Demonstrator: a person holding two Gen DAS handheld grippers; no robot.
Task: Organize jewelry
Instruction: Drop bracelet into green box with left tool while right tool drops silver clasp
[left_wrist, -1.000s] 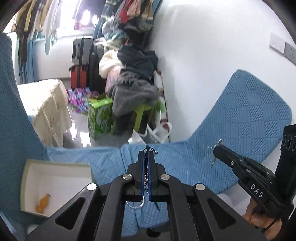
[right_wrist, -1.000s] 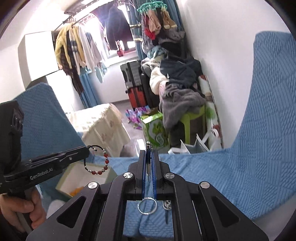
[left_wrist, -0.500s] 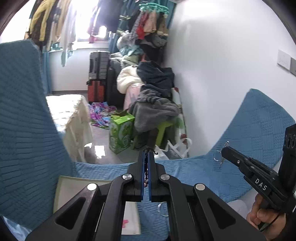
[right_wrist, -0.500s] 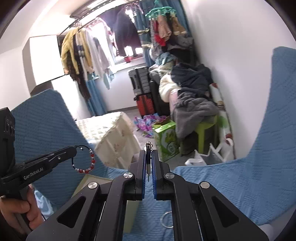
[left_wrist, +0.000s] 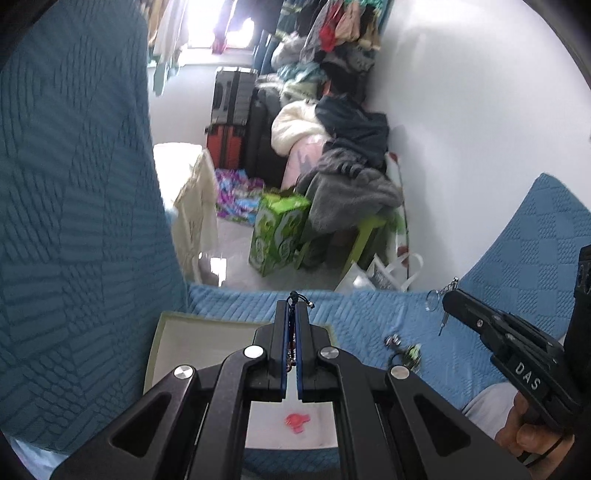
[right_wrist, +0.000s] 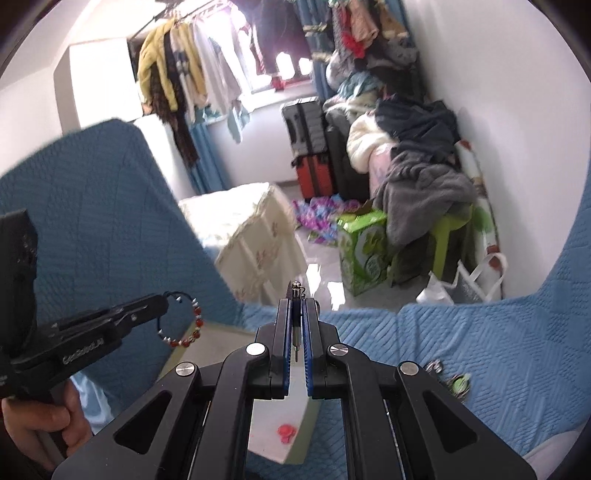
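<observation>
Bracelet (right_wrist: 181, 319) pinched in left gripper (right_wrist: 162, 300), keyring (left_wrist: 439, 295) pinched in right gripper (left_wrist: 448, 297); both now over white box (left_wrist: 207, 332), earlier off to its side.

A box (left_wrist: 162, 354) lay on the bed (left_wrist: 369, 314), a trinket (left_wrist: 297, 422) in it; loose jewelry (left_wrist: 404, 350) lay right of the box.

We counted one shallow white cardboard box (left_wrist: 177, 343), one red-beaded bracelet (right_wrist: 184, 325), one small red trinket (left_wrist: 297, 421), two black suitcases (right_wrist: 306, 129), one green carton (left_wrist: 277, 229).
</observation>
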